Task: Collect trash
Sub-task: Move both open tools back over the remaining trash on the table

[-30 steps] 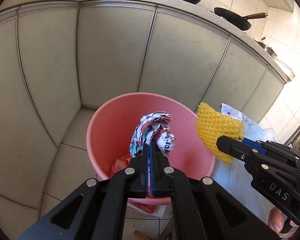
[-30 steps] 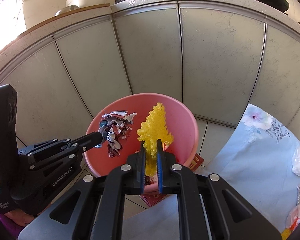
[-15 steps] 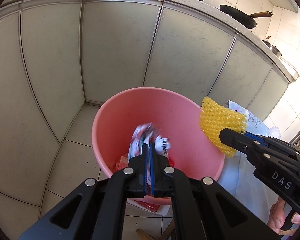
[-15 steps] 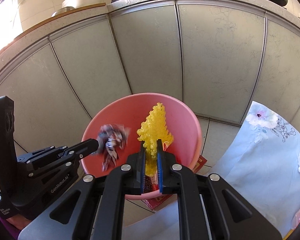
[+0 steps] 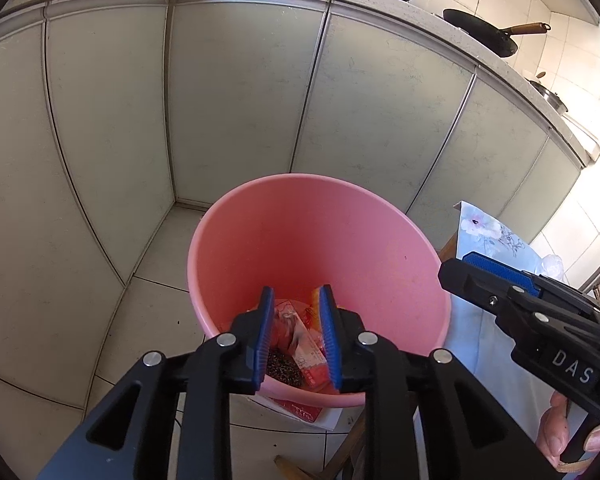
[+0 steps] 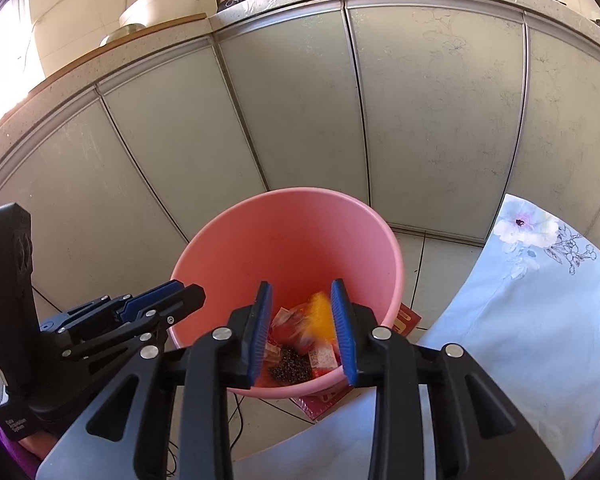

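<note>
Hovering above the pink bucket [image 5: 380,264], the left gripper [image 5: 296,320] at lower centre of its view has just been opening; its blue pads stand partly apart with nothing between them, and the crumpled printed wrapper [image 5: 288,326] it carried now lies in the bucket's bottom, low in the frame, beside a dark scouring pad [image 5: 282,366] and red packets [image 5: 312,356]. Further right, the right gripper [image 6: 302,328] has likewise just been opening, its pads parted about as far and empty, while the yellow mesh piece [image 6: 320,314] shows as a blur between them, seemingly dropping into the bucket. The likely risk is light trash catching a pad or bouncing off the rim onto the tiled floor [image 5: 148,312]; the two grippers also sit close enough to knock together on pulling back. Blur hides the yellow piece's long axis, though it seems roughly upright in frame; the wrapper is crumpled with no clear direction.
</note>
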A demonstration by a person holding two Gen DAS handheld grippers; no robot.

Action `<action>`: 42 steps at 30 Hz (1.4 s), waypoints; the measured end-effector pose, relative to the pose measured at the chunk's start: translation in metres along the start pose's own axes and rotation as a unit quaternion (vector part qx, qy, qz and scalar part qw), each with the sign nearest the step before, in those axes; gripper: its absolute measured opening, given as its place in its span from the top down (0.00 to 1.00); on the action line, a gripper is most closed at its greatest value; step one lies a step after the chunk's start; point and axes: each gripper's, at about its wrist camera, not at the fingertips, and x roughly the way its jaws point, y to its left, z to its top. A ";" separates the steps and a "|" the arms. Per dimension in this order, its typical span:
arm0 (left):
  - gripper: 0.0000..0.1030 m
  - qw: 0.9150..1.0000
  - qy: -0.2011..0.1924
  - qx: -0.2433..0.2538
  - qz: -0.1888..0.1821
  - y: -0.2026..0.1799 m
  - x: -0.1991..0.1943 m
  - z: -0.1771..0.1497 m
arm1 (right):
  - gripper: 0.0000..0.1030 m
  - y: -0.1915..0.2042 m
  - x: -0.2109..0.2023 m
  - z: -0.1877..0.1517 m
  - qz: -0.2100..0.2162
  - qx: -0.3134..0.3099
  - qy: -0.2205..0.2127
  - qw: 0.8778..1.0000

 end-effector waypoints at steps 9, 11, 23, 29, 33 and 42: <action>0.71 1.000 0.004 0.006 -0.003 -0.003 -0.002 -0.001 | 0.70 0.004 -0.015 -0.009 -0.014 -0.021 -0.003 1.000; 0.71 1.000 0.006 0.008 -0.006 -0.006 -0.003 -0.001 | 0.70 0.002 -0.021 -0.012 -0.017 -0.022 -0.004 1.000; 0.70 0.999 0.007 0.032 -0.022 -0.029 -0.010 -0.001 | 0.70 -0.023 -0.055 -0.032 -0.037 0.005 -0.010 0.999; 0.70 0.998 0.014 0.044 -0.032 -0.044 -0.009 -0.003 | 0.70 -0.039 -0.075 -0.045 -0.049 0.023 -0.012 0.998; 0.70 0.997 0.021 0.059 -0.043 -0.062 -0.006 -0.008 | 0.70 -0.050 -0.089 -0.054 -0.056 0.037 -0.016 0.998; 0.70 0.992 0.033 0.100 -0.066 -0.108 -0.002 -0.018 | 0.70 -0.080 -0.123 -0.071 -0.075 0.072 -0.031 0.994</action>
